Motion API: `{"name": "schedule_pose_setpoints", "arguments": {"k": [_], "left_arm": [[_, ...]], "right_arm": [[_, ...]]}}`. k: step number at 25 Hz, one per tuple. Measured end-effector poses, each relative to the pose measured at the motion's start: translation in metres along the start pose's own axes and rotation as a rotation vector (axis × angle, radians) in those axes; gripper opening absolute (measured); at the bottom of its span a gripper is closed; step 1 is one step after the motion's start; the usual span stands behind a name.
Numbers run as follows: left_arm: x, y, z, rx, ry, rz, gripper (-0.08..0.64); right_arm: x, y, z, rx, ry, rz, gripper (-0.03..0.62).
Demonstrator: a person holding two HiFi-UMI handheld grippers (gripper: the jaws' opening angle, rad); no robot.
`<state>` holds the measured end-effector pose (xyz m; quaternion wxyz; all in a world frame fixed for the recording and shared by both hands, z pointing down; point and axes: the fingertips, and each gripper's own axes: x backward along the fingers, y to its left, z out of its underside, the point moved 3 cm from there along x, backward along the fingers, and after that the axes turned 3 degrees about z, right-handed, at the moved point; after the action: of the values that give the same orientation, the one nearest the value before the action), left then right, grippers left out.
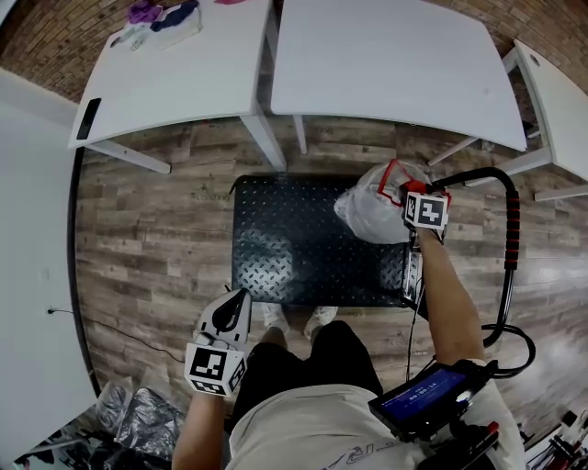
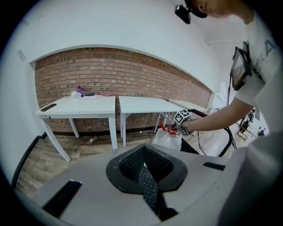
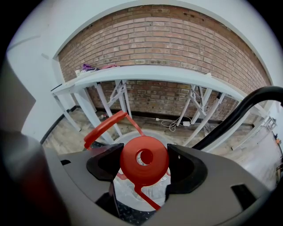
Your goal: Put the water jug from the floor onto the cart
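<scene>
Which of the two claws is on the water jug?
The right claw: its jaws sit against both sides of the red cap of the water jug, which is on the cart. The left claw is shut on nothing.

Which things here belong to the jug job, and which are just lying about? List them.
Job: water jug, cart, right gripper gripping its red cap.
Lying about: white tables, purple cloth, bottle on the floor; left gripper idle, shut.
</scene>
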<state>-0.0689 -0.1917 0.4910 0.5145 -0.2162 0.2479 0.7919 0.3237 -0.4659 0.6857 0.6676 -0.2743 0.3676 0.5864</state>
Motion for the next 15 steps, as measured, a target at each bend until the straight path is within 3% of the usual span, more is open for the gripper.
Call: {"name": "schedule_pose_setpoints", "arguments": {"k": [10, 15], "left_arm": [[-0.008, -0.003, -0.001, 0.010, 0.004, 0.030, 0.000], [-0.010, -0.005, -0.005, 0.008, -0.009, 0.077, 0.000]], "right_arm": [[0.003, -0.004, 0.009, -0.005, 0.015, 0.025, 0.313], [0.017, -0.005, 0.003, 0.039, 0.004, 0.035, 0.313]]}}
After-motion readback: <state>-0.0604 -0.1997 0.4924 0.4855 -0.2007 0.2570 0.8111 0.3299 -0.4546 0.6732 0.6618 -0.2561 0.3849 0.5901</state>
